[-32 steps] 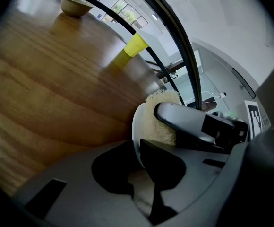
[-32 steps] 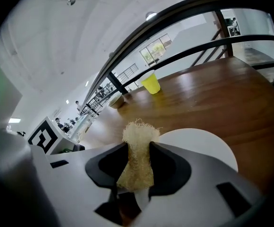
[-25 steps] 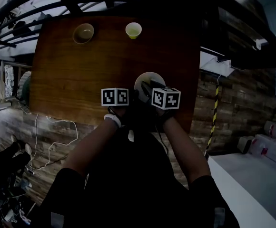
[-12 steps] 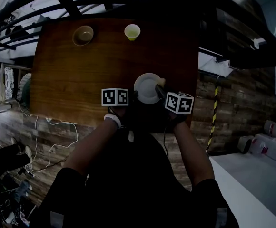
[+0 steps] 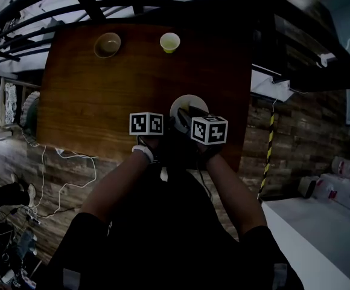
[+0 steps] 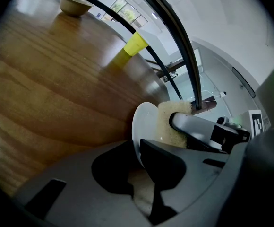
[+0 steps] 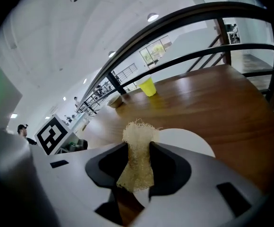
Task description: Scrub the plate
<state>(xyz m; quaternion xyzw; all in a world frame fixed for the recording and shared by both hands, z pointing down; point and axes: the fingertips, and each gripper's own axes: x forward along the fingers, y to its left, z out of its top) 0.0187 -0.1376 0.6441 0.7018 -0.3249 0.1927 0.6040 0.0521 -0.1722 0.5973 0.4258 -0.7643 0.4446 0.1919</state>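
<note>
The left hand-held gripper pinches the rim of the white plate near the wooden worktop's front edge. The right hand-held gripper clamps a pale fibrous sponge against the plate's face. 1 yellow cup and 1 bowl stand far back.
</note>
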